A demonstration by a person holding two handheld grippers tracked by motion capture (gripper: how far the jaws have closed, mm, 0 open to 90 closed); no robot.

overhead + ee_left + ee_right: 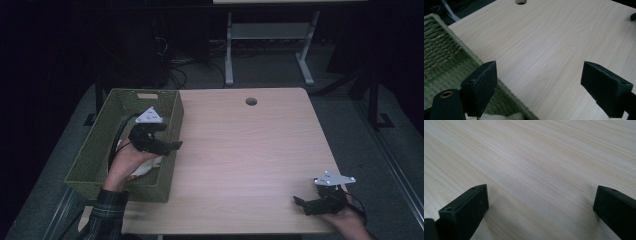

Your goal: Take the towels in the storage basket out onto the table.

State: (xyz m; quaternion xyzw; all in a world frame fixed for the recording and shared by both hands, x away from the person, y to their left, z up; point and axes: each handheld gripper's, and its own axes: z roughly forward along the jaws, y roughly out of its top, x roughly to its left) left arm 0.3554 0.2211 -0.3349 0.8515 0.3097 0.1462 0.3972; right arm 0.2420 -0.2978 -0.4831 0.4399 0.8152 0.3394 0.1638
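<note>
Pale wood-grain laminate makes up the tabletop (pixel 250 155), which is bare apart from a round cable hole (pixel 251 101) near its far edge. A dark room surrounds it: grey floor, the white legs of a second desk (pixel 228 50) beyond, and a tangle of cables in the shadow at the far left.

A green woven basket (pixel 95 150) sits on the tabletop's left end, its long side running away from the person. Inside it, at the near end, a white cloth (pixel 145 167) lies crumpled against the right wall; a corner of it is seen at the bottom of the left gripper view (pixel 511 117).

The left tongs (pixel 172 145) are held over the basket's right rim, jaws wide apart and nothing between them, pointing out toward the bare wood. The right tongs (pixel 300 202) hover low near the tabletop's near right corner, also spread wide and empty, well apart from the basket.

The cloth appears to be the thing in hand, and judging from this it has not yet been gripped. For a clean pick, the left tongs should be turned back and tipped down into the basket, and a raised fold should be pinched rather than a flat patch. The rim should be cleared on the lift so the weave is not snagged. The right tongs are best kept ready to take a free edge.
</note>
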